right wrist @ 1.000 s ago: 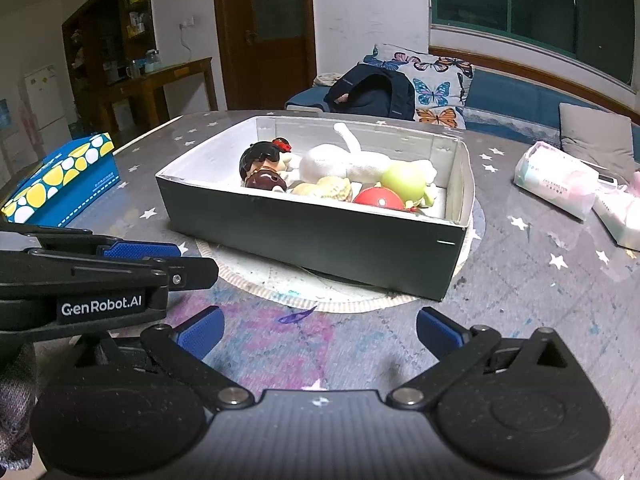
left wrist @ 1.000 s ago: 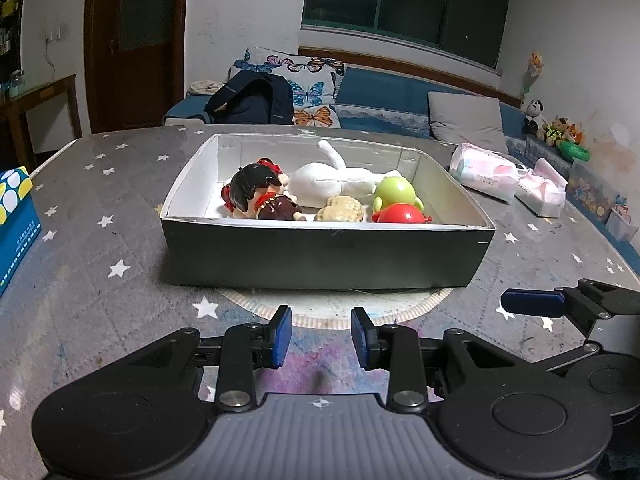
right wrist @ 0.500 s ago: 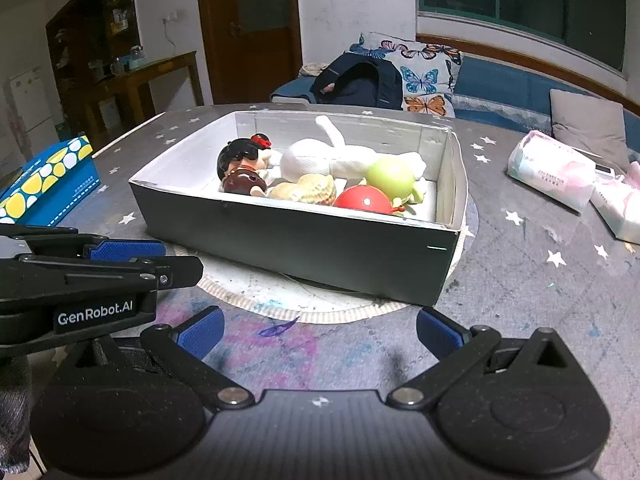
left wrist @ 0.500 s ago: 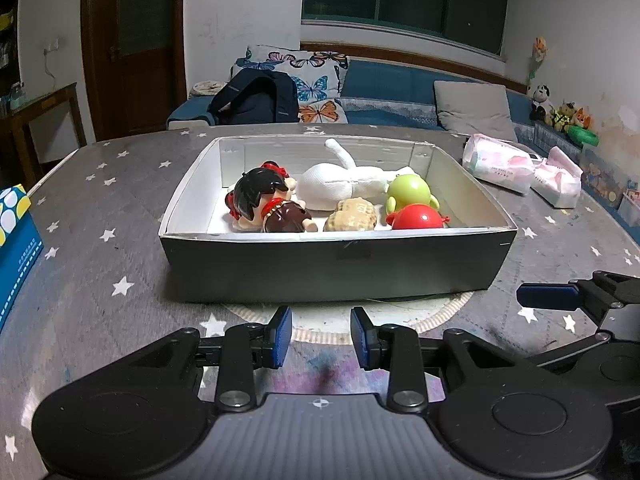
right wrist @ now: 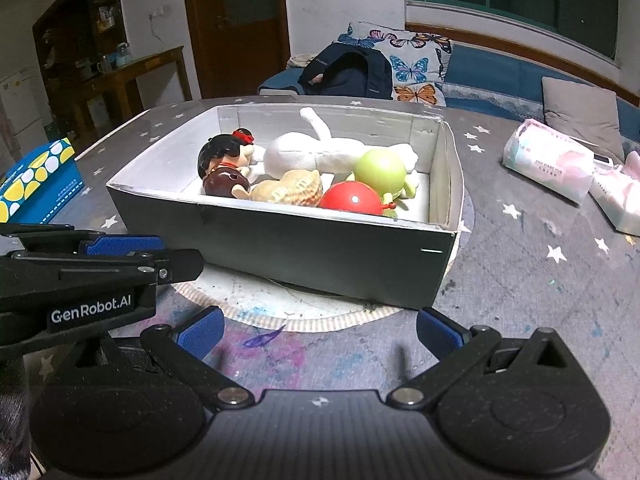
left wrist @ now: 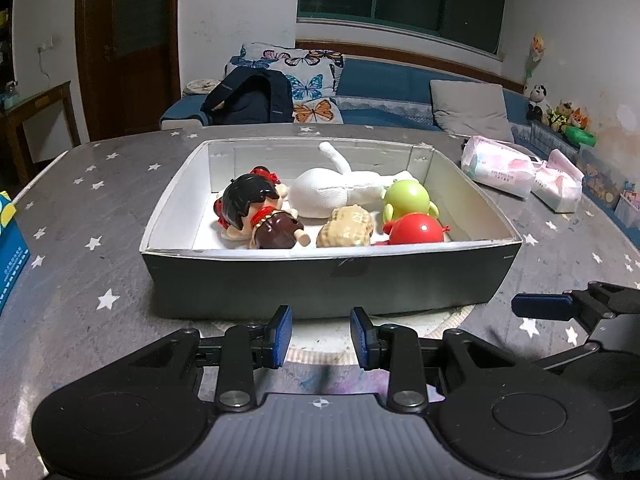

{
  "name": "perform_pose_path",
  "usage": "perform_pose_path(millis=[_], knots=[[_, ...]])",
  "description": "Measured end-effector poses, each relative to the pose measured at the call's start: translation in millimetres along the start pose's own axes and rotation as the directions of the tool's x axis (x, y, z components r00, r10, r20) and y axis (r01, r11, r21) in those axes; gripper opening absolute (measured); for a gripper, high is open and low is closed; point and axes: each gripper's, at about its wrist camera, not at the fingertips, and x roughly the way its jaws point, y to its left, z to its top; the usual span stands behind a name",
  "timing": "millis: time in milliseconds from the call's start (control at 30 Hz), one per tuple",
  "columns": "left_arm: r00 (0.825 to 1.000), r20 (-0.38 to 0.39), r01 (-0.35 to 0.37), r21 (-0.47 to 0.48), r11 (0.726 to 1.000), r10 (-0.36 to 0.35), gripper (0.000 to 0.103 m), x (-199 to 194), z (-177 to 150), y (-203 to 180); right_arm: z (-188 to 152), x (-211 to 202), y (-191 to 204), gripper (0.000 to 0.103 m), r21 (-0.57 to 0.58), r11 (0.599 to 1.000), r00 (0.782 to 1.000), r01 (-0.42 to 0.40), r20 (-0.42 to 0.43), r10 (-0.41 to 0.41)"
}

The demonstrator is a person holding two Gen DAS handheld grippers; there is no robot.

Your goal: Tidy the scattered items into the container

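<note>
Star-patterned grey worktop point(left wrist: 72, 280), living room behind; left claw point(left wrist: 320, 334), pads narrowly apart and empty, hovers just before the container point(left wrist: 332, 280); right claw point(right wrist: 318, 330), pads wide apart and empty, sits beside it; container straight ahead, long axis crosswise, holding doll point(left wrist: 256, 212), white plush point(left wrist: 332, 192), green toy point(left wrist: 406, 200), red toy point(left wrist: 416, 230); tidying appears complete.

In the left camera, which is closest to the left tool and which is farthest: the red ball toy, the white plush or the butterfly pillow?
From the left tool:
1. Red ball toy, front right of the box.
2. White plush, behind it, mid-box.
3. Butterfly pillow, on the sofa beyond the table.
</note>
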Motion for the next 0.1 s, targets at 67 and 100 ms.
perform_pose_path(millis=[67,100], knots=[[1.000,0.007,0.006,0.000,1.000,-0.006,0.034,0.6,1.3,-1.0,0.9,0.9,-0.2,0.103,-0.001,1.000,1.000,0.001,0.000,-0.001],[1.000,0.011,0.005,0.004,1.000,-0.005,0.034,0.6,1.6,-2.1,0.9,0.9,-0.1,0.103,-0.001,1.000,1.000,0.001,0.000,-0.001]])
